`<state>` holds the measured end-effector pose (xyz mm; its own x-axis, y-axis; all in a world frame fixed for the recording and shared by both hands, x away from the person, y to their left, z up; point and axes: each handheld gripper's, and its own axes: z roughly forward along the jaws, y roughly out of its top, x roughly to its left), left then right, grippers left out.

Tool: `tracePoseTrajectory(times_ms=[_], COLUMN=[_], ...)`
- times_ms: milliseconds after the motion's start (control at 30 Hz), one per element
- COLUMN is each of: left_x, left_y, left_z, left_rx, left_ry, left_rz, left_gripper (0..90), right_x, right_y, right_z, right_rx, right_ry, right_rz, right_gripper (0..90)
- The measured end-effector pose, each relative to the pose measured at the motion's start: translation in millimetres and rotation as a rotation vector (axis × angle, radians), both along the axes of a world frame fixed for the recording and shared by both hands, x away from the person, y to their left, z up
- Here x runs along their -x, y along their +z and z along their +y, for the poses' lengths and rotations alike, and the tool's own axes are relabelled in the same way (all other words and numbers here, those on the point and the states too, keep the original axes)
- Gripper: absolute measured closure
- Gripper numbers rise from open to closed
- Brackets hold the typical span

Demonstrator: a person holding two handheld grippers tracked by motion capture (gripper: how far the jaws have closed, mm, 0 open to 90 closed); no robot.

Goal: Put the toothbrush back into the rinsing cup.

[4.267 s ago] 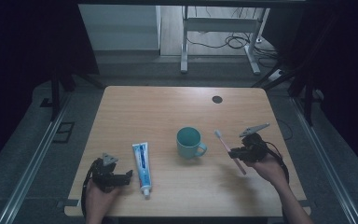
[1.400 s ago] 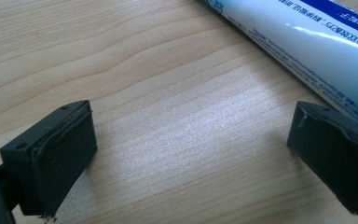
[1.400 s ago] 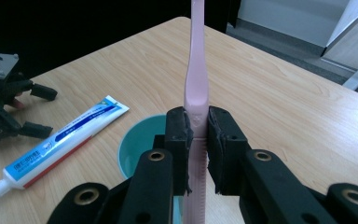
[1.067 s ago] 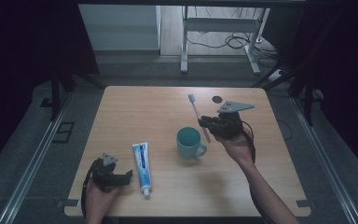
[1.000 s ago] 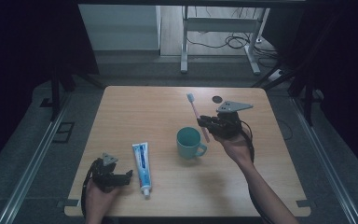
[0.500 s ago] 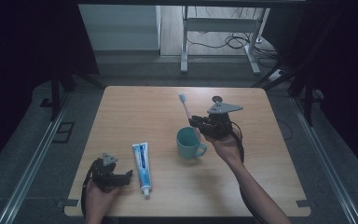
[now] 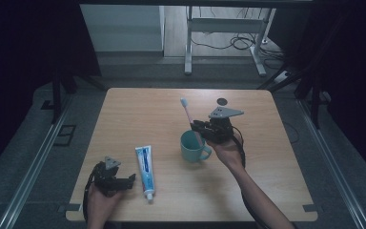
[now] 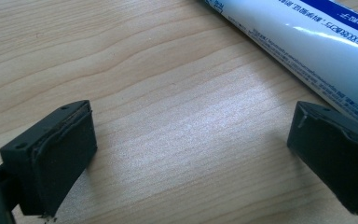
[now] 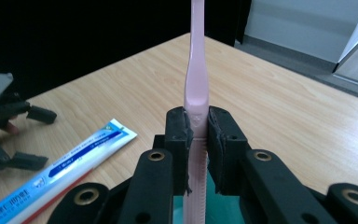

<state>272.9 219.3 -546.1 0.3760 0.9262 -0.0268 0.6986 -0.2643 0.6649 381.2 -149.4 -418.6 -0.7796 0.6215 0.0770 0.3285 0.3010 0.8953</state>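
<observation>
Bare desk (image 8: 177,140) is seen between the spread jaws of the left gripper (image 7: 110,177), with the toothpaste tube (image 8: 307,51) lying just beyond one jaw. The gap between the jaws of the right gripper (image 9: 196,140) is taken up by the pink toothbrush (image 9: 196,70), and the teal mug (image 7: 192,147) stands directly beneath them.

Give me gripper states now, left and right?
Left gripper: open, empty, beside the toothpaste tube.
Right gripper: shut on the pink toothbrush, above the teal mug.
</observation>
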Motion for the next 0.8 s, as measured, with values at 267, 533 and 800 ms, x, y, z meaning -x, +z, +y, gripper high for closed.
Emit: tracePoseTrajectory(times_ms=[267, 533, 800], left_x=[0.3, 0.3, 0.3], left_y=[-0.1, -0.1, -0.1], left_z=[-0.5, -0.5, -0.4], left_rx=[0.003, 0.004, 0.003], left_ry=[0.006, 0.006, 0.004], left_rz=[0.001, 0.001, 0.002], left_gripper=[1.2, 1.2, 1.2], right_x=[-2.5, -1.7, -1.3], right_y=[-24.3, -44.8, -55.6], right_z=[4.8, 10.2, 8.9], right_rx=[0.044, 0.084, 0.095], right_ry=[0.014, 0.038, 0.038], right_rz=[0.034, 0.065, 0.102], right_gripper=[77.9, 77.5, 69.4])
